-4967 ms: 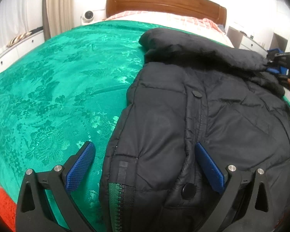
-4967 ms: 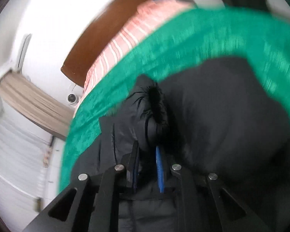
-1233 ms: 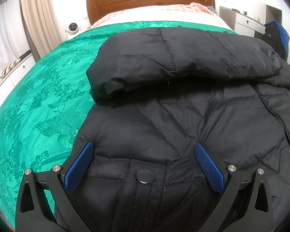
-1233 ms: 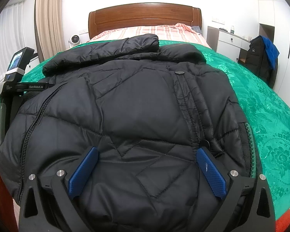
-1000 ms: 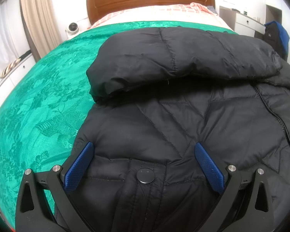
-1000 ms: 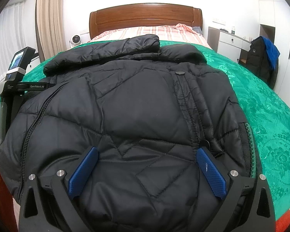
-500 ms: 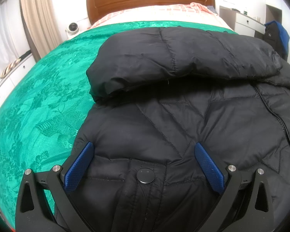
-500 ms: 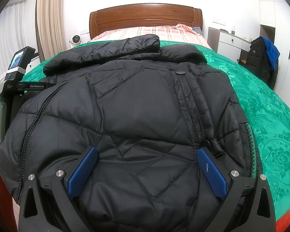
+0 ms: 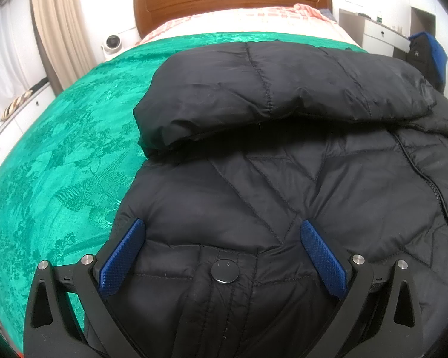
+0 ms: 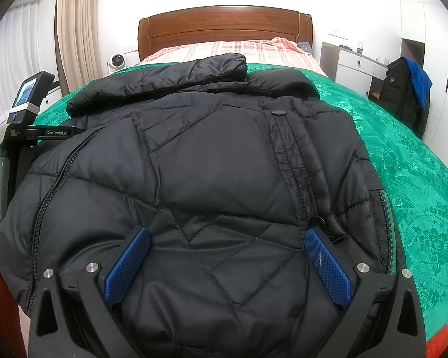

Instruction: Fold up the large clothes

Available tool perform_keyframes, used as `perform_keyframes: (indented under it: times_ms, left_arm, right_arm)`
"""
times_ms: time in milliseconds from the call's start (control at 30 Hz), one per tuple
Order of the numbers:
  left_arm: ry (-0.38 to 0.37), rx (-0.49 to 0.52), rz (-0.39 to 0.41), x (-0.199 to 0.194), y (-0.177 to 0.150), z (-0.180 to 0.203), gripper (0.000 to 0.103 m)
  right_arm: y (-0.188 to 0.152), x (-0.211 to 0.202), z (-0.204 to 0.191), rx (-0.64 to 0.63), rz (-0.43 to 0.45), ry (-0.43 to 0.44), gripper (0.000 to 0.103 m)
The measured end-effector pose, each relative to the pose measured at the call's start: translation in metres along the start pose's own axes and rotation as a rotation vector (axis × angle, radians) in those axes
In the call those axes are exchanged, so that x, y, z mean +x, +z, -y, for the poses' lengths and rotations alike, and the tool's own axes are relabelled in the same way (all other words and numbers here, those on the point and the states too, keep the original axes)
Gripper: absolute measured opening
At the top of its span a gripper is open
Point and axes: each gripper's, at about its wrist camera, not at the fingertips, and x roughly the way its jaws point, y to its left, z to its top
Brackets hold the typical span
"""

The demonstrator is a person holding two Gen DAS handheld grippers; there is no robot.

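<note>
You are at a bed (image 10: pixel 418 179) with a green cover and a wooden headboard (image 10: pixel 224 29). One black coat (image 10: pixel 194 164) lies spread on it, collar toward the headboard, one sleeve (image 9: pixel 268 89) folded across the top. A second dark coat (image 10: pixel 403 89) hangs by the drawers (image 10: pixel 352 65) to the right. Your left hand-held gripper (image 9: pixel 222 241) sits low over the coat with its fingers wide apart, a snap (image 9: pixel 224 271) between them, gripping nothing. Your right hand-held gripper (image 10: pixel 227 253) rests likewise over the coat's lower part, fingers spread and empty. In the right view the left device's body shows at the coat's left edge.
</note>
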Motion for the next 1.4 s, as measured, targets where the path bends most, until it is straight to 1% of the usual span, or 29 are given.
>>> perform_keyframes:
  times_ms: [1400]
  left_arm:
    - [0.005,0.003,0.002,0.0006,-0.0001,0.0009,0.103]
  right_arm:
    - [-0.001,0.0006,-0.0022,-0.006,0.01,-0.005,0.103]
